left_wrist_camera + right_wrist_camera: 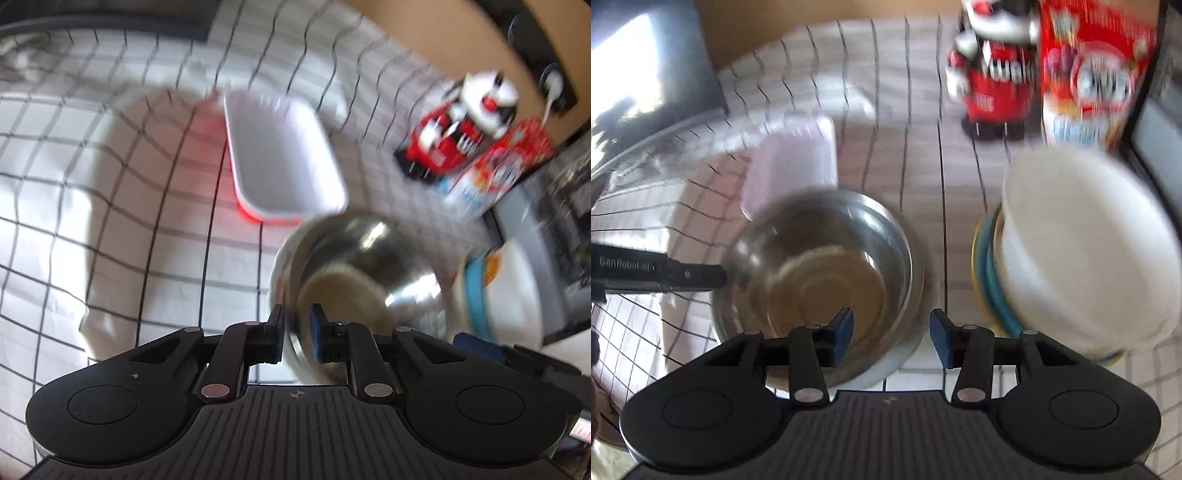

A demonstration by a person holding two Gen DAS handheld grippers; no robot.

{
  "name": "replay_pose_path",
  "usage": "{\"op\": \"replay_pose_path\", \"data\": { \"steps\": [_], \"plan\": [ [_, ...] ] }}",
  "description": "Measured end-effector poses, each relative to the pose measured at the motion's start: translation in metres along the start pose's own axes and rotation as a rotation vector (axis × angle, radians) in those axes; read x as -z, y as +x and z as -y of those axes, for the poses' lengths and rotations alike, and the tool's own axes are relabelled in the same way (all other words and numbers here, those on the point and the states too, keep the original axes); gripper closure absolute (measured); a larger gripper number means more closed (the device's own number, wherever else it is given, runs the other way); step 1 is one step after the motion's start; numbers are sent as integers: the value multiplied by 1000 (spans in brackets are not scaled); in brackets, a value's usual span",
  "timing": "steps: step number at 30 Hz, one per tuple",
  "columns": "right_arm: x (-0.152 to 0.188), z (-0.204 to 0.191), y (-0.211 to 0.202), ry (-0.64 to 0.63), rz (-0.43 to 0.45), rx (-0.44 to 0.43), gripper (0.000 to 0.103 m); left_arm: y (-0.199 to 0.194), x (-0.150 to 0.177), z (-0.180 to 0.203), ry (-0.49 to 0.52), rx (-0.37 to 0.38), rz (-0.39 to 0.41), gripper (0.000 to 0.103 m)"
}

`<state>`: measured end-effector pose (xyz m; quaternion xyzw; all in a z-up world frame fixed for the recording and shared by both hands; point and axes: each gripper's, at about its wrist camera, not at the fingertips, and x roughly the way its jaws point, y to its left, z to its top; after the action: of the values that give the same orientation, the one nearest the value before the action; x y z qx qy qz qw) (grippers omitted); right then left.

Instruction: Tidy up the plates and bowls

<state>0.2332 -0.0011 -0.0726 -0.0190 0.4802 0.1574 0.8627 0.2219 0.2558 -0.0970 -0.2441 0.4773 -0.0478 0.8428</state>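
Observation:
A shiny steel bowl (pixel 362 266) (pixel 820 266) is on the checked cloth, with a pale rim showing under its near edge. My left gripper (pixel 297 332) is shut on the bowl's near-left rim, one pad inside and one outside; its finger (pixel 701 277) shows at the bowl's left edge in the right wrist view. My right gripper (pixel 892 332) stands open above the bowl's right edge, pads touching nothing. To the right, a white bowl (pixel 1082 251) (pixel 513 288) sits tilted on a stack of blue- and yellow-rimmed plates (pixel 988 280). Both views are blurred.
A white rectangular dish with a red underside (pixel 280 155) (pixel 794 162) lies beyond the steel bowl. A red toy figure (pixel 443 140) (pixel 993 81) and a red cereal box (pixel 502 162) (pixel 1093 74) stand at the back right. A dark edge (pixel 1152 140) borders the cloth on the right.

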Motion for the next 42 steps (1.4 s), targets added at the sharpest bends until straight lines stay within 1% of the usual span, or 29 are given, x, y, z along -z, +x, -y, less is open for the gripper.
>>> {"op": "replay_pose_path", "data": {
  "steps": [2,5,9,11,13,16,17,19,20,23,26,28,31,34,35,37,39,42],
  "plan": [
    [-7,-2,-15,-42,46,-37,50,-14,-5,5,-24,32,60,87],
    [-22,0,-28,-87,96,-104,49,-29,-9,16,-70,118,136,87],
    [-38,8,-42,-159,178,-152,48,-32,-7,34,-158,274,159,87],
    [-45,20,-49,-194,229,-161,42,-32,-5,50,-160,297,171,87],
    [-50,35,-52,-214,265,-150,41,-33,-3,70,-140,268,199,87],
    [-55,69,-54,-211,281,-137,41,-30,-1,105,-118,155,239,87],
    [-58,83,-52,-198,278,-137,41,-26,0,117,-106,140,236,87],
    [-60,106,-51,-182,275,-128,40,-12,0,137,-80,138,209,87],
    [-61,119,-50,-180,275,-116,40,-5,1,146,-74,113,201,87],
    [-60,148,-46,-194,283,-70,39,21,2,173,-29,-4,171,87],
    [-58,171,-40,-207,272,-68,36,37,5,188,-11,-47,140,87],
    [-57,186,-34,-201,258,-73,36,45,7,193,-19,-40,127,87],
    [-58,200,-25,-193,236,-95,36,54,7,194,-64,24,121,87],
    [-58,207,-17,-194,225,-111,34,55,7,199,-75,84,161,87],
    [-59,210,-14,-190,221,-116,34,53,8,202,-63,90,185,86],
    [-61,214,-8,-177,206,-131,34,49,8,211,-36,71,214,86],
    [-61,216,-3,-171,195,-152,34,47,6,216,-31,59,211,87],
    [-59,214,-2,-172,195,-174,34,46,4,213,-60,100,179,87]
  ]
}}
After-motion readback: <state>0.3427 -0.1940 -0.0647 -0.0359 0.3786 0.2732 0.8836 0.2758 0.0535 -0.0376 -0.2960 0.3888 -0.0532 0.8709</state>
